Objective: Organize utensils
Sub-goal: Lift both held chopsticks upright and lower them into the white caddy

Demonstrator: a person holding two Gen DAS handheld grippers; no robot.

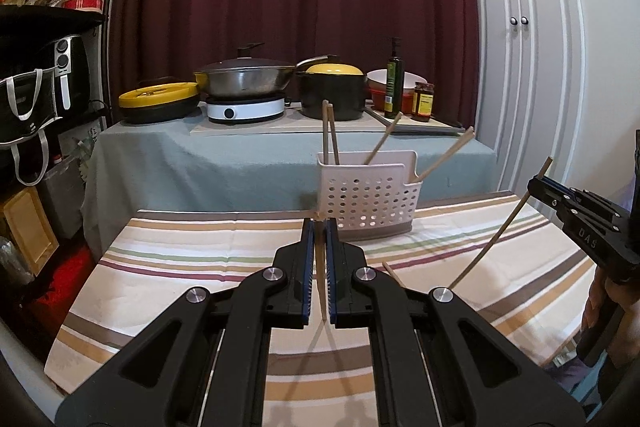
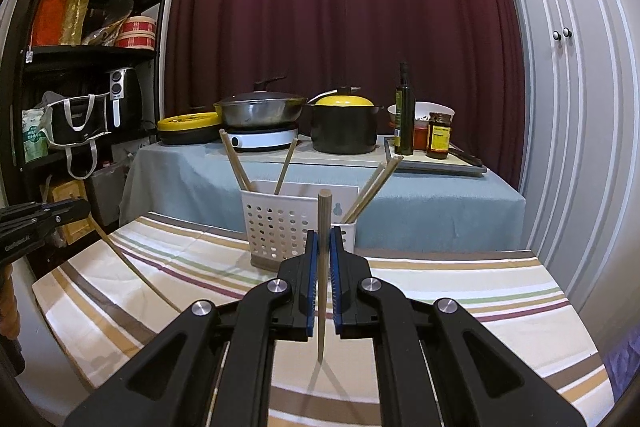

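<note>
A white perforated utensil holder (image 1: pixel 368 195) (image 2: pixel 276 223) stands on the striped tablecloth (image 1: pixel 192 259) (image 2: pixel 460 291) with several wooden chopsticks (image 1: pixel 330 135) (image 2: pixel 236 159) leaning in it. My left gripper (image 1: pixel 319 223) (image 2: pixel 76 209) is shut on a chopstick (image 1: pixel 321 279) (image 2: pixel 132 267) just in front of the holder. Off to the right of the holder, my right gripper (image 2: pixel 324 233) (image 1: pixel 536 185) is shut on another chopstick (image 2: pixel 323 267) (image 1: pixel 496 231), held upright with its tip just above the cloth. One more chopstick end (image 1: pixel 394 275) shows on the cloth behind my left gripper.
Behind stands a grey-blue covered table (image 1: pixel 240 163) with a wok on an induction cooker (image 1: pixel 246 109), a black pot with yellow lid (image 1: pixel 334 93), an oil bottle (image 1: pixel 394 79) and jars. A black shelf (image 2: pixel 88 47) is at left, white cabinet doors (image 2: pixel 568 87) at right.
</note>
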